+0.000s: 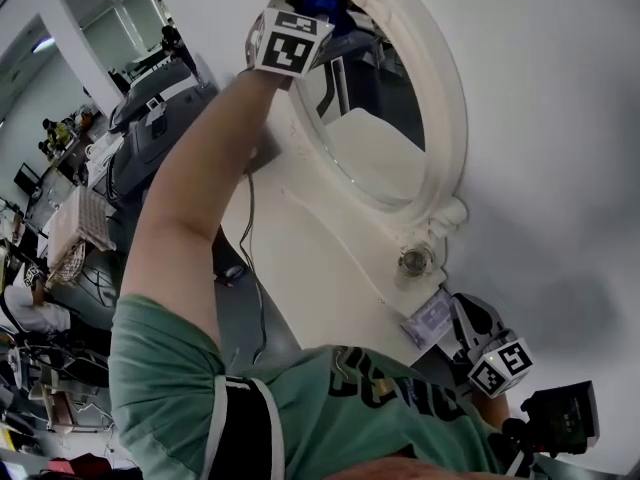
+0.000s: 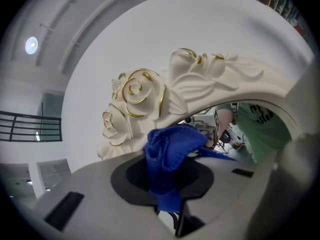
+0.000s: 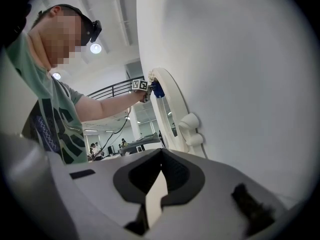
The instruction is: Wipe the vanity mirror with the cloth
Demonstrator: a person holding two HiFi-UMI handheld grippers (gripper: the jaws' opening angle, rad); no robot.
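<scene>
Left gripper (image 2: 169, 194): jaws clamped on the crumpled blue cloth (image 2: 170, 146).
Cloth: at the top of the oval cream-framed vanity mirror (image 1: 446, 118), beside its carved roses (image 2: 135, 96) — seemingly touching the glass.
Right gripper (image 3: 159, 186): held low — jaws together, empty.

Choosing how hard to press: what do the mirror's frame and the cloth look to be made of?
The frame is cream with moulded roses and gold lines, smooth and slightly glossy; probably resin or plaster, can't tell which. The cloth is blue, matte, finely textured fabric that bunches softly, perhaps microfibre.
</scene>
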